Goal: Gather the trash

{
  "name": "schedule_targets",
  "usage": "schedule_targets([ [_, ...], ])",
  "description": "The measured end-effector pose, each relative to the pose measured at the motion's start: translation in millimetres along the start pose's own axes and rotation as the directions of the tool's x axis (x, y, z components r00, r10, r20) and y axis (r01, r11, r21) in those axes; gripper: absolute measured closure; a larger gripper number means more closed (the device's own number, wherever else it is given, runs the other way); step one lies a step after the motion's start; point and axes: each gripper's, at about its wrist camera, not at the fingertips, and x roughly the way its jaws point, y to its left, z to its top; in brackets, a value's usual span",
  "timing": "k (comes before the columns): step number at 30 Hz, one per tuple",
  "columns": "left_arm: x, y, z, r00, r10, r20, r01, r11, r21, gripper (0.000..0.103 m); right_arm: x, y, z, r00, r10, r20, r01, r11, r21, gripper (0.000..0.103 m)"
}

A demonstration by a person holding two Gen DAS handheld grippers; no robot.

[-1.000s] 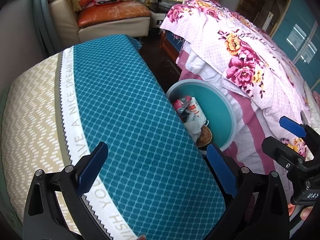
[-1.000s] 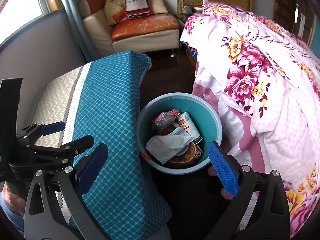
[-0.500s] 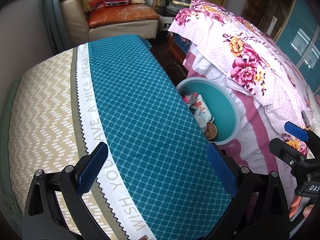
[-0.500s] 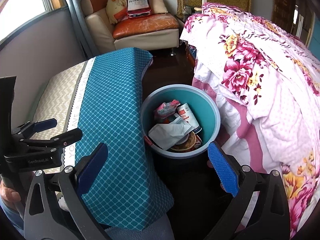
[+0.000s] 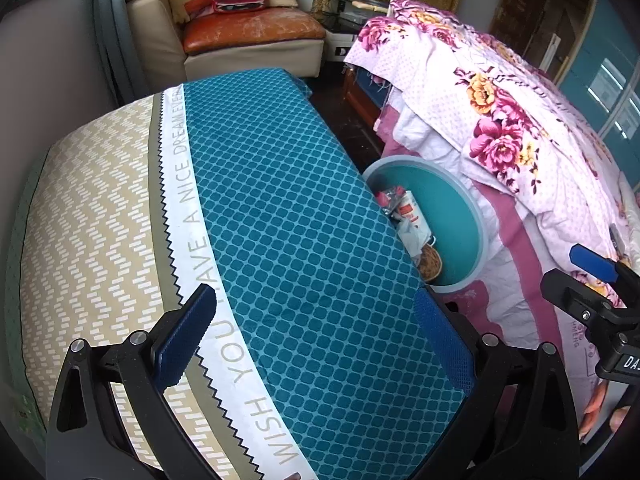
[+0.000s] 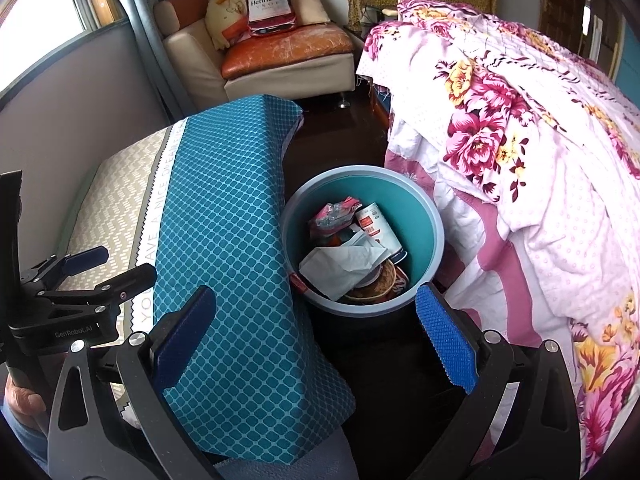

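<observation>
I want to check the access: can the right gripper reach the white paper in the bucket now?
Probably yes. The right gripper is open, and the white paper lies on top in the bucket, uncovered.

Home bedroom, bed (image 6: 520, 152) with floral quilt at right of frame, cushioned bench (image 5: 240, 240) at left, sofa (image 6: 280, 52) with pillows at top, curtained window upper left, bin (image 6: 420, 216) of rubbish on dark floor

"Hennessy" on bottle-shaped cushion (image 6: 269, 2), "HAVE A NICE DREAM" on bench cover (image 5: 188, 184), "GenRobot.AI" on left gripper (image 6: 76, 332)
</observation>
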Motion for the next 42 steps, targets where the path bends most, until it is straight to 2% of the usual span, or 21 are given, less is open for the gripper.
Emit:
schedule_targets([
  [30, 30.0, 1.2, -4.7, 0.999, 0.018, -0.031, -0.017, 1.0, 0.006, 0.004, 32.1, -8.5, 0.8, 0.998, 0.008, -0.057, -0.006, 0.999, 0.043, 0.007],
  [42, 28.0, 3.7, -6.7, 0.999, 0.011, -0.03, -0.011, 1.0, -0.001, 0.004, 33.3, -8.3, 0.4, 0.998, 0.005, -0.057, -0.003, 0.999, 0.04, 0.007],
])
